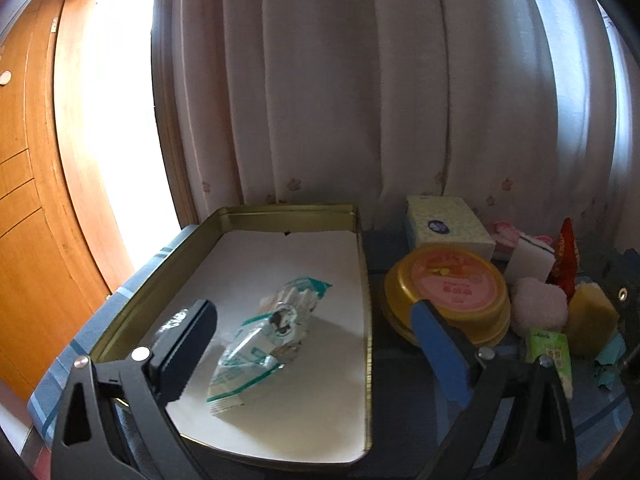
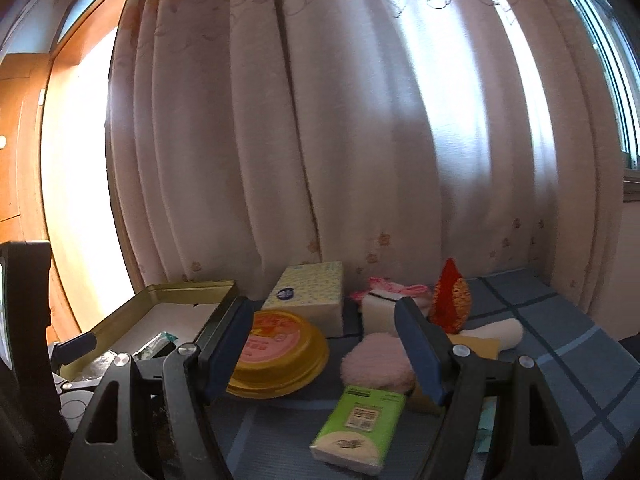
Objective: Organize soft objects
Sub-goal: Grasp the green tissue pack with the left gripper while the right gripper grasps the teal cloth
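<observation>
A clear packet with teal edges (image 1: 264, 336) lies on the white liner of a gold tin tray (image 1: 280, 210). My left gripper (image 1: 312, 308) hangs open over it, the packet between the fingers and untouched. In the right wrist view my right gripper (image 2: 322, 312) stands open above the blue checked cloth. A green tissue pack (image 2: 356, 424) lies low between its fingers, and a pink fluffy puff (image 2: 372, 360) sits just beyond. Neither is touched. The tray (image 2: 180, 292) and the packet (image 2: 156, 342) show at the left of this view.
Right of the tray stand a yellow round tub with a pink lid (image 1: 452, 284), a tissue box (image 1: 448, 224), a white sponge block (image 1: 532, 256), a red ornament (image 1: 564, 256) and a yellow sponge (image 1: 592, 320). A curtain hangs close behind. A wooden door frame is at the left.
</observation>
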